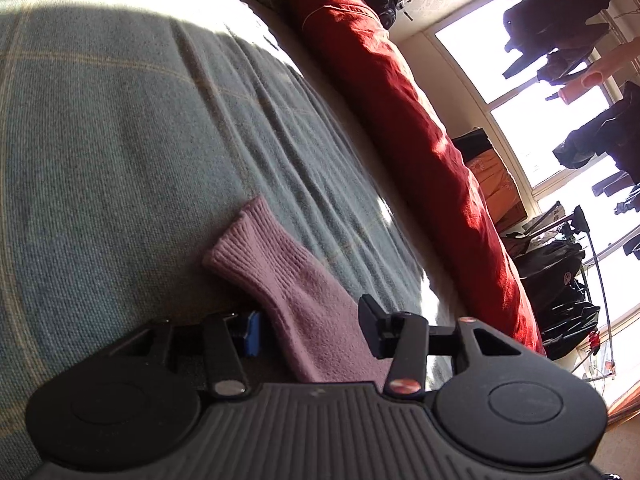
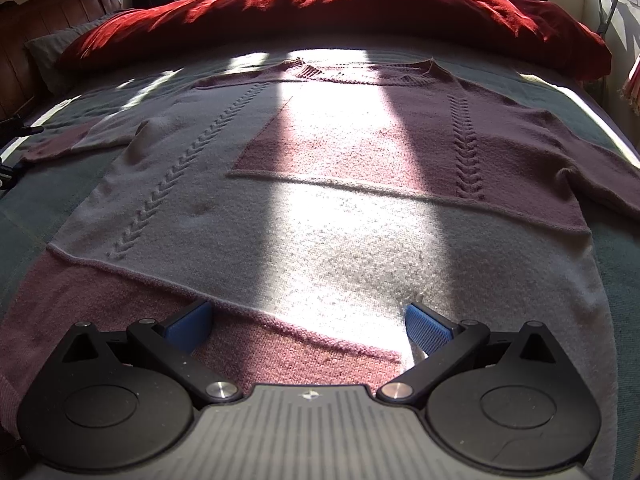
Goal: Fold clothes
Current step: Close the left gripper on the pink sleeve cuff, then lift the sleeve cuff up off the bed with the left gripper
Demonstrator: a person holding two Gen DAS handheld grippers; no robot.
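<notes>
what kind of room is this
Most likely a bedroom at home: a pink sweater lies spread flat on a bed with a grey-green cover, a red duvet is bunched along the far side, and dark clothes hang by a sunny window.

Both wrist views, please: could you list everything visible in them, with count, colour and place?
sweater: one, pink and cream knit, spread flat on the bed, neckline at the far end.
sleeve cuff: one, pink ribbed, lying between the left tongs.
bedspread: one, grey-green with thin checks, under the sweater.
duvet: one, red, bunched along the far side of the bed.
pillow: one, grey, far left corner of the bed.
window: one, bright, beyond the bed.
hanging clothes: several, dark, in front of the window.
bags: a few, black, on the floor below the window.
left tongs: black, around the cuff.
right tongs: blue pads, open over the sweater's hem.
</notes>
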